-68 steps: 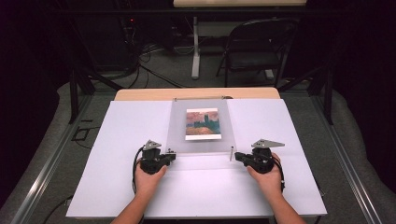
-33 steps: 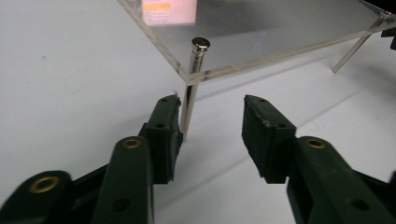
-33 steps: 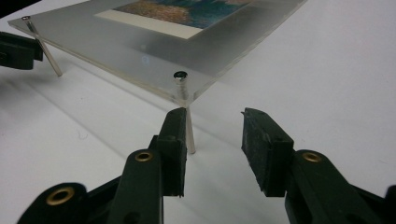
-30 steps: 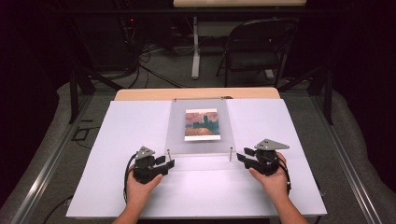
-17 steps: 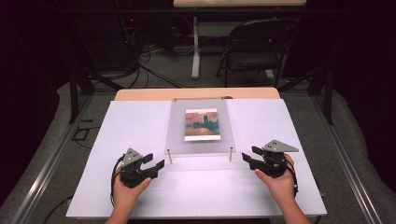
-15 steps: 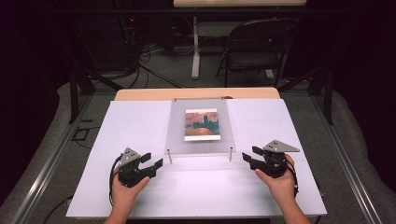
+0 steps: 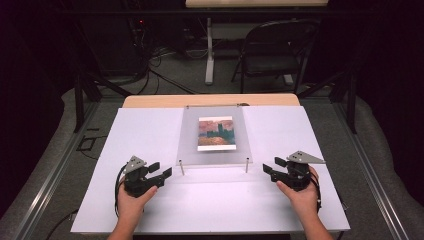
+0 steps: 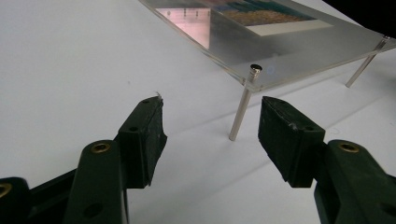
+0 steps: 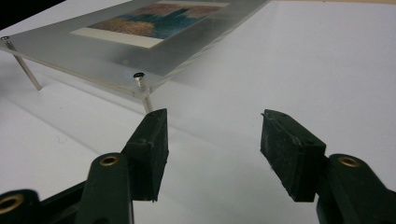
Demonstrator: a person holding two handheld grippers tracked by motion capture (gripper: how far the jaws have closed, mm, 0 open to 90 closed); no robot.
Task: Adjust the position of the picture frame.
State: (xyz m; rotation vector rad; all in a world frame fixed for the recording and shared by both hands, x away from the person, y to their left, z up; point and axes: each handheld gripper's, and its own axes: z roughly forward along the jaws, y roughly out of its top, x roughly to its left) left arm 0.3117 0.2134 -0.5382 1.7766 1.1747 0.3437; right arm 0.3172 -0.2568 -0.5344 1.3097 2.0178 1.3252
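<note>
A clear acrylic panel with a small painted picture under it lies at the table's middle, its near edge propped on two thin metal legs. My left gripper rests left of the near-left leg, open; its jaws have just been opening with nothing between them. In the left gripper view the panel slopes away beyond my left gripper. My right gripper sits right of the near-right leg, its jaws also just opening and empty. The panel lies left of my right gripper.
The white table top spreads wide on both sides of the panel. A wooden strip runs along its far edge. Behind stand a folding chair and a table post, with cables on the floor.
Both grippers were at the panel's front legs; they have drawn outward, the left gripper to the left and nearer, the right gripper to the right. Both pairs of jaws stand wider.
</note>
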